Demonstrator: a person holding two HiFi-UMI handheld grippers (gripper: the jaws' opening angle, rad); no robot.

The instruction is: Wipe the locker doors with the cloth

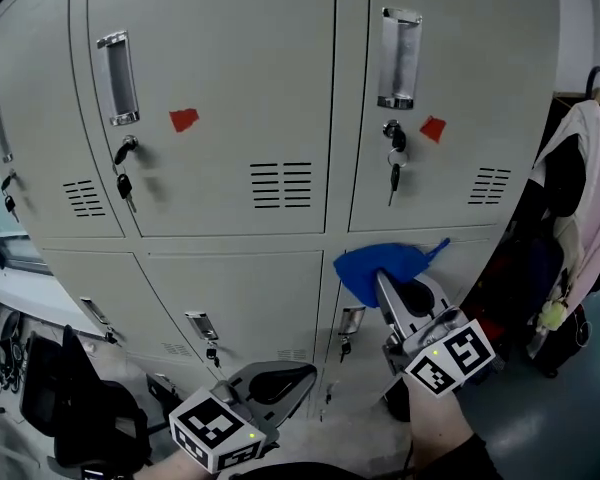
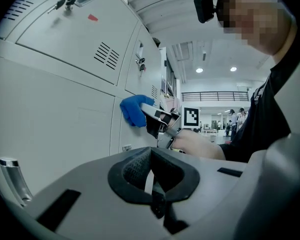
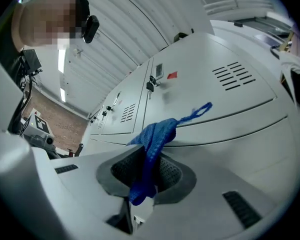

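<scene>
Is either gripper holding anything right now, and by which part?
The right gripper pinches the blue cloth by a bunched section, one short end trailing behind its jaws. The left gripper is shut and holds nothing.

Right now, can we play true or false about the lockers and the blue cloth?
1. The right tool grips the blue cloth. True.
2. The left tool grips a cloth too. False: it is shut with nothing in it, held low and away from the lockers.
3. The blue cloth is on an upper door. False: it sits against the top of a lower door.
4. A red patch marks one upper door, and another red patch marks the next. True.
5. No locks have keys. False: keys hang from the upper locks.
</scene>
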